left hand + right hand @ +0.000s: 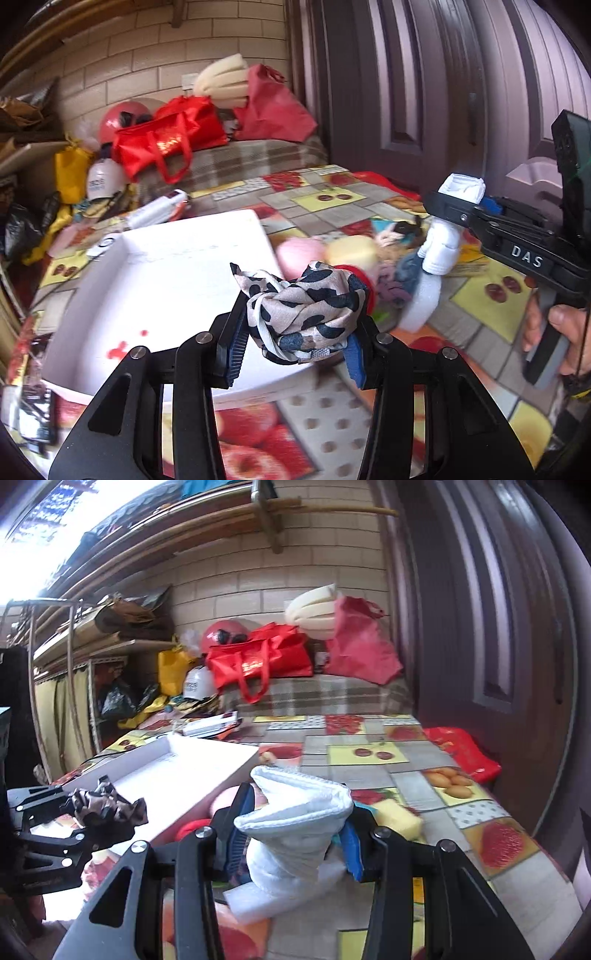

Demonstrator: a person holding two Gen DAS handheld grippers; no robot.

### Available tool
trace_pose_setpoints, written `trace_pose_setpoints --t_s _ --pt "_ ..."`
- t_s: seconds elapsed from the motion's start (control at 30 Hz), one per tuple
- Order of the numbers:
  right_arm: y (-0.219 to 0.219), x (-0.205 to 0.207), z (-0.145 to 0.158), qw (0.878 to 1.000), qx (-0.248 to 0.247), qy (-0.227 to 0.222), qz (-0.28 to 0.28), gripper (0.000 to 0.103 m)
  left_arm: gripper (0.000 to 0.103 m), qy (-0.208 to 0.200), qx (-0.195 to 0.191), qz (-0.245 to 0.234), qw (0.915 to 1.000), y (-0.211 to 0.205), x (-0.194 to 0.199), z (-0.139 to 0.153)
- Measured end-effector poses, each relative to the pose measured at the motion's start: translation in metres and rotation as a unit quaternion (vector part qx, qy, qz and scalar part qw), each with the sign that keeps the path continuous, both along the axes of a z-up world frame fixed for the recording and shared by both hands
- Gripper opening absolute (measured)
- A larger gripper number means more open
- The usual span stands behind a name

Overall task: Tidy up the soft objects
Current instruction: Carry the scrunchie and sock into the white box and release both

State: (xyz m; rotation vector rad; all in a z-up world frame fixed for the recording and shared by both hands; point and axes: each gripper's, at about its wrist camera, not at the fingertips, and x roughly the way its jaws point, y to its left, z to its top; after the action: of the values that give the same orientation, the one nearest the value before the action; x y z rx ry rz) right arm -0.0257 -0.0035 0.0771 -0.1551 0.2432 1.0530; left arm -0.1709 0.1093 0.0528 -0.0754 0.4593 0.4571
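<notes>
Tray [122, 295]: white, shallow, left on the surface [332, 199]; nothing in it, only red spots on its floor near the front.
Left hand-held gripper [295, 332]: clamped on a leopard-print cloth [306, 306], raised w/ the tray's right part behind it.
Pile [369, 266]: right of tray, on the surface; pink & yellow soft bits, red piece, blurred.
Right hand-held gripper [291, 834]: clamped on a white sock [295, 812], raised over the pile.
Red bag [166, 140]: far back; contents can't tell.
Left view only: hand [565, 332] on the right hand-held gripper's grip.
Right view only: shelves [92, 638] at left, egg print on the surface's cover at right.
</notes>
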Motion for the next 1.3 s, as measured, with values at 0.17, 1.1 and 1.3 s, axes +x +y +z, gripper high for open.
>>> trace_pose_setpoints --t_s 0.17,1.1,1.3 --pt "0.018 -0.011 -0.002 1.000 -0.005 0.006 0.019 0.044 0.044 0.010 0.028 0.028 0.9992 0.014 -0.013 -0.003" --pt "0.138 -0.067 -0.017 0.995 -0.037 0.009 0.094 0.044 0.044 0.026 -0.002 0.177 0.9838 0.131 -0.033 -0.015" --pt "0.149 -0.062 -0.020 0.994 -0.046 0.030 0.092 0.085 0.078 0.059 -0.055 0.214 0.9735 0.159 -0.029 -0.026"
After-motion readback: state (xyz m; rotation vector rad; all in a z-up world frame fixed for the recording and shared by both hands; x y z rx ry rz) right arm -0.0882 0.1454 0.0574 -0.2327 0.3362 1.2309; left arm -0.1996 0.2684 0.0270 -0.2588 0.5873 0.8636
